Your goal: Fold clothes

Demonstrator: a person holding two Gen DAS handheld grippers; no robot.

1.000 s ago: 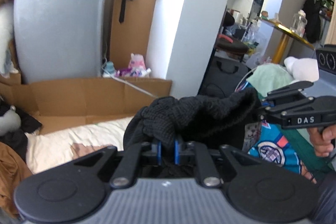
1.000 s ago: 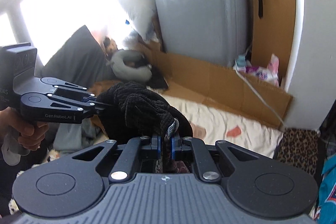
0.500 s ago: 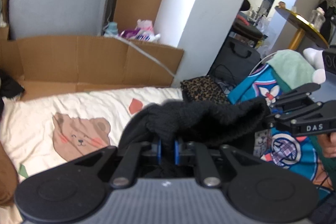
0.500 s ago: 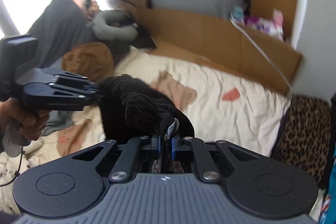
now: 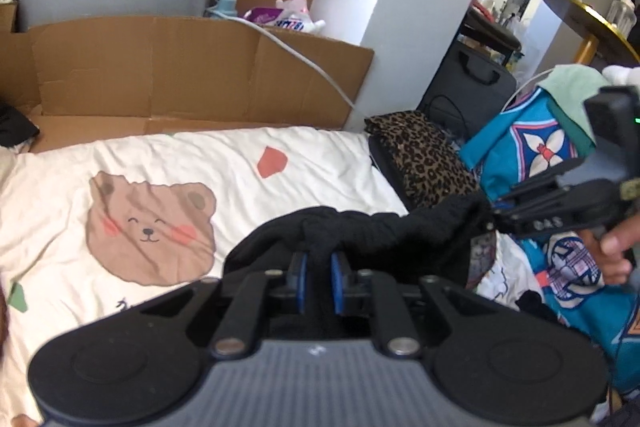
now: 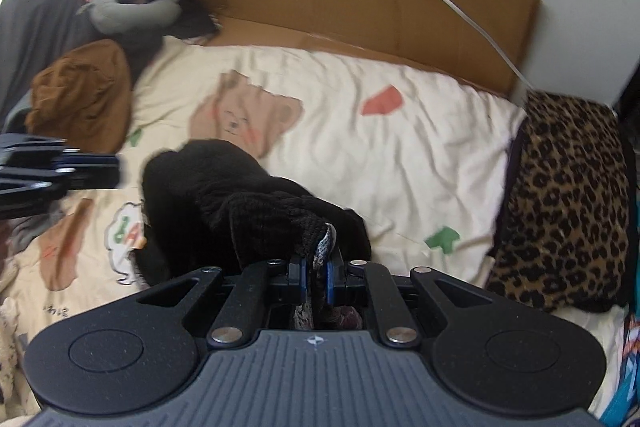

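Both cameras now tilt down toward the cream bear-print bedsheet (image 5: pixel 240 163), which fills more of each view than a second ago. Black knit garment (image 6: pixel 240 195) hangs bunched just above it, near centre. Left gripper (image 5: pixel 318 277) and right gripper (image 6: pixel 314 277) each clench an edge, likely lowering it to spread flat.

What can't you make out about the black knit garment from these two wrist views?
- Type of black knit garment: bunched, lower part hidden behind left hand-held gripper body.
- Right wrist view: its hanging end is cut off by right hand-held gripper.
- Whether it touches the bear-print sheet: unclear, motion blur.
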